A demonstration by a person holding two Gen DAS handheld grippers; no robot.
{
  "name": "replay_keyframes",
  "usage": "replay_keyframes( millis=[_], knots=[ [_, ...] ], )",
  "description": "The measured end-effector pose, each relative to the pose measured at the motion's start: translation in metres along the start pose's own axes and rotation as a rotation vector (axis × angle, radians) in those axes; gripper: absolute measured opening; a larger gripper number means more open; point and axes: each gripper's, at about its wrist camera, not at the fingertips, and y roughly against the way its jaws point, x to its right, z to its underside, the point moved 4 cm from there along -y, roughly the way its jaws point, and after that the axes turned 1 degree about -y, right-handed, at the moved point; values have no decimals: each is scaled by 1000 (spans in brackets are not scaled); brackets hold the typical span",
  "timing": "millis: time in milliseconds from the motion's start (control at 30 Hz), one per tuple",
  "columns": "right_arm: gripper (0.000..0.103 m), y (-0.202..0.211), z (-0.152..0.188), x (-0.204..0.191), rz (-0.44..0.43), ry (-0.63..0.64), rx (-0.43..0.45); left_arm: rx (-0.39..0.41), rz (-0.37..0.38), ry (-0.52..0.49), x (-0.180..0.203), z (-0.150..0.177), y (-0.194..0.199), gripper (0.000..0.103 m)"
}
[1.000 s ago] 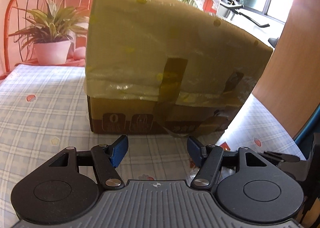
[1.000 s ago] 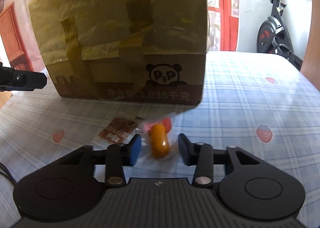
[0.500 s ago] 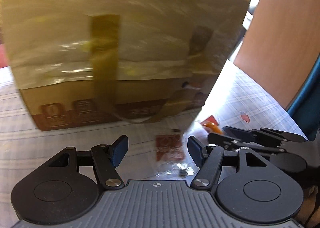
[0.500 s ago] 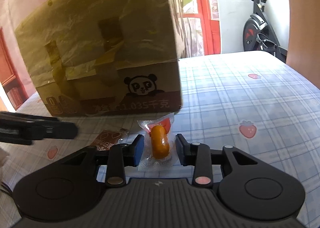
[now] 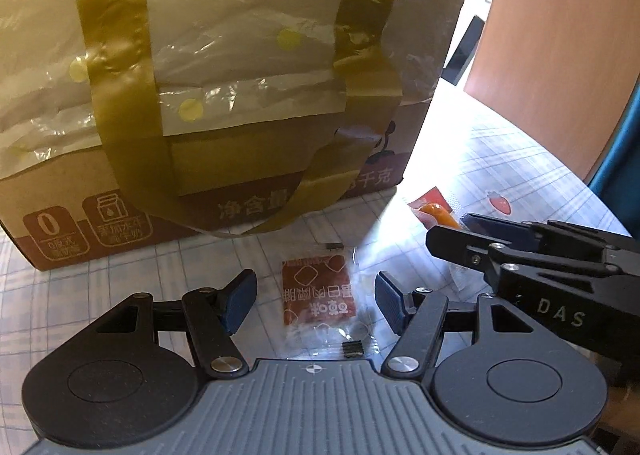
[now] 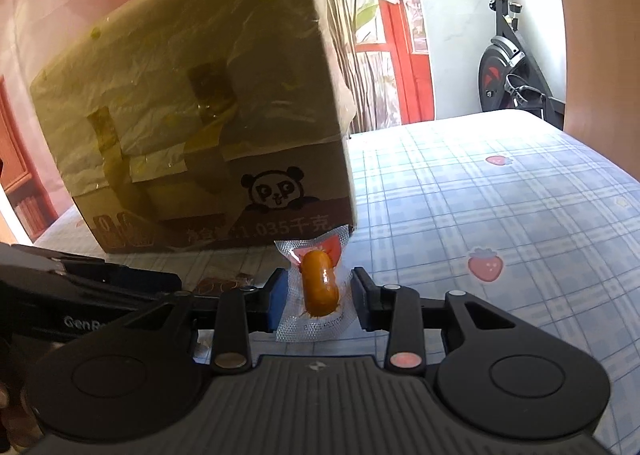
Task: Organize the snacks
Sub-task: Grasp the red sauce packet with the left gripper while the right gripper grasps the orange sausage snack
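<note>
A brown-red snack packet in clear wrap lies flat on the checked tablecloth between the open jaws of my left gripper. A clear packet with an orange sausage sits between the jaws of my right gripper, which touch the edges of its wrapper; the packet looks lifted off the cloth. The sausage packet and right gripper also show at the right of the left wrist view. The left gripper's finger shows at the left of the right wrist view.
A large cardboard box wrapped in yellowish plastic and tape stands just behind both packets; it also fills the left of the right wrist view. The checked tablecloth stretches right. An exercise bike stands beyond the table.
My left gripper has swung right and come down over the brown-red packet. My right gripper has narrowed onto the sausage packet and risen slightly with it.
</note>
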Motion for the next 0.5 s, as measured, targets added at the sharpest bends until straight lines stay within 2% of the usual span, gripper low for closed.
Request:
replay_keyframes(
  millis=[133,233,267,300,400,500],
  knots=[
    [37,3,-1,3,-1,-18,15,14,-48,-29,8,1,-5,68],
    [37,4,-1,4,-7,-27,20,32,-84,-52,12,5,-4,62],
    [37,5,-1,4,-9,-29,21,35,-83,-52,11,6,-3,59],
    [37,5,0,4,-10,-31,20,38,-81,-53,10,6,-2,50],
    [37,6,-1,4,-8,-33,27,41,-66,-36,6,6,1,41],
    [37,5,-1,5,-9,-42,27,40,-32,1,3,10,6,41]
  ],
)
